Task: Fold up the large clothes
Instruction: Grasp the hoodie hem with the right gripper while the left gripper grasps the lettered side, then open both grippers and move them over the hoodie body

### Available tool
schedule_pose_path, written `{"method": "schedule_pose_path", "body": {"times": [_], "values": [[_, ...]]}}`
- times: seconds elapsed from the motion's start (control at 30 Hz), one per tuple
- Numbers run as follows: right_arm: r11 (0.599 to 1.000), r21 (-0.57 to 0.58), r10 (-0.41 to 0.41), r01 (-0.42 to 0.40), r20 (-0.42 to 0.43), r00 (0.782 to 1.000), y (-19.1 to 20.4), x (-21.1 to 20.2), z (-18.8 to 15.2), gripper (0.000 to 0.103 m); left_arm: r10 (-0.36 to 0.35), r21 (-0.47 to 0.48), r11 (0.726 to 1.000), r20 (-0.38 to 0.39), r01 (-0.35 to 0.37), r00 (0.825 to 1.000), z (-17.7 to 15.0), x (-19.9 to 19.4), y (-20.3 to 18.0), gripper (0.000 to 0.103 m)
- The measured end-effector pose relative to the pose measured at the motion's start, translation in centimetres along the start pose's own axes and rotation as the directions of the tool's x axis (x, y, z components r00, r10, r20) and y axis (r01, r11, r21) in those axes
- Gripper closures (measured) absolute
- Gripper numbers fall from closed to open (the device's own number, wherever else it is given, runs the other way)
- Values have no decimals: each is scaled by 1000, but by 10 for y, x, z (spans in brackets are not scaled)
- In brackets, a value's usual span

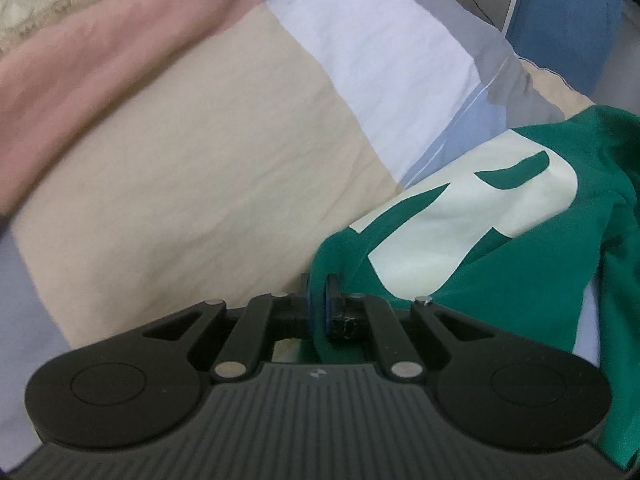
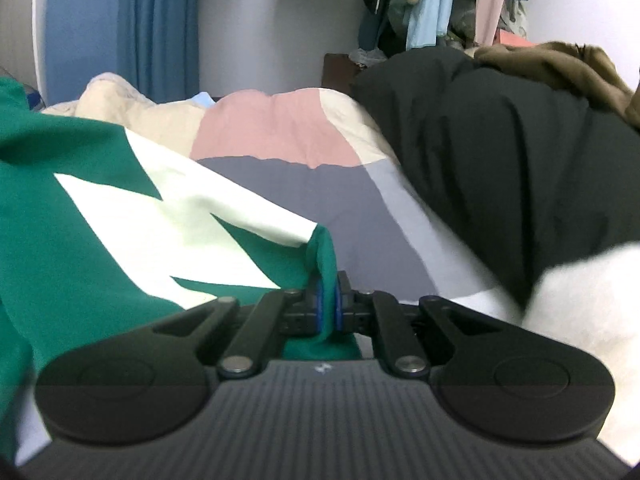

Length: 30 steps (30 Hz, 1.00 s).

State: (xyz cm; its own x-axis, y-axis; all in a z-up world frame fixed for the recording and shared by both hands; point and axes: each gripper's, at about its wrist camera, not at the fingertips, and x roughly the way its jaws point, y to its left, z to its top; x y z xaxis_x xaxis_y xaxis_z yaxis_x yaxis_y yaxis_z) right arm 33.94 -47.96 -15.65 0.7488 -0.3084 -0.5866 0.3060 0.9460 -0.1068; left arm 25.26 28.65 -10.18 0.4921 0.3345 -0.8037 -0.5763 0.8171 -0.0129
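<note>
Two views look forward along a pair of hand-held black tongs, over a bed covered in a patchwork bedspread (image 1: 208, 152) of beige, pink, white, grey and pale blue blocks. The left tongs (image 1: 319, 294) are closed on a fold of a green garment (image 1: 520, 280), with the fabric pinched between their blue pads and bunched up just in front of them. From that grip the green garment spreads away to the right across the bedspread, showing large cream-white lettering on its upper face. The right tongs (image 2: 327, 294) are likewise clamped shut on an edge of the same green garment (image 2: 40, 208), which rises in a small peak between the pads and stretches away to the left, its pale lettering catching the light. To the right of the right tongs, a black garment (image 2: 500, 168) lies heaped on the bed, with a brown garment (image 2: 560, 64) on top of it at the far side and something fluffy and white (image 2: 580, 300) just beside it, nearer the camera. Beyond the bed, a blue curtain (image 2: 156, 24) hangs at the left and clothes (image 2: 432, 4) hang on a rail at the right, against a pale wall.
</note>
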Motion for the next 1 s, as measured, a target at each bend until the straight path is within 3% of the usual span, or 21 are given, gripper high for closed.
{"method": "schedule_pose_path", "body": {"times": [0.07, 0.13, 0.17, 0.23, 0.33, 0.47, 0.57, 0.67, 0.83, 1.0], "values": [[1000, 29, 11, -12, 16, 1000, 0, -6, 0, 92, 9, 32, 999, 10, -10, 1000, 2, -5, -2, 84], [999, 39, 30, -31, 34, 999, 0, -16, 2, 87, 9, 45, 999, 24, -10, 1000, 1, -18, -5, 48], [998, 35, 44, -45, 44, 998, 2, -24, 3, 83, -2, 54, 999, 44, 0, 999, -1, -24, -8, 45], [996, 14, 87, -88, 65, 994, 4, -37, 5, 53, -43, 87, 996, 76, 36, 996, -5, -41, -16, 44], [993, -1, 118, -118, 108, 987, 8, -62, 7, 34, -102, 97, 991, 107, 92, 989, -15, -68, -27, 44], [984, -20, 181, -180, 144, 973, 20, -88, 21, 34, -189, 110, 979, 163, 173, 968, -27, -106, -46, 44], [972, -46, 236, -231, 179, 955, 38, -116, 31, 34, -282, 102, 958, 183, 267, 942, -40, -128, -61, 44], [950, -56, 314, -309, 192, 930, 61, -147, 37, 34, -334, 141, 940, 192, 311, 923, -59, -140, -84, 44], [889, -101, 458, -448, 161, 874, 115, -177, 36, 34, -394, 259, 901, 152, 348, 906, -81, -141, -125, 44], [833, -137, 550, -536, 89, 831, 180, -187, 22, 34, -457, 247, 874, 124, 418, 881, -86, -136, -129, 44]]}}
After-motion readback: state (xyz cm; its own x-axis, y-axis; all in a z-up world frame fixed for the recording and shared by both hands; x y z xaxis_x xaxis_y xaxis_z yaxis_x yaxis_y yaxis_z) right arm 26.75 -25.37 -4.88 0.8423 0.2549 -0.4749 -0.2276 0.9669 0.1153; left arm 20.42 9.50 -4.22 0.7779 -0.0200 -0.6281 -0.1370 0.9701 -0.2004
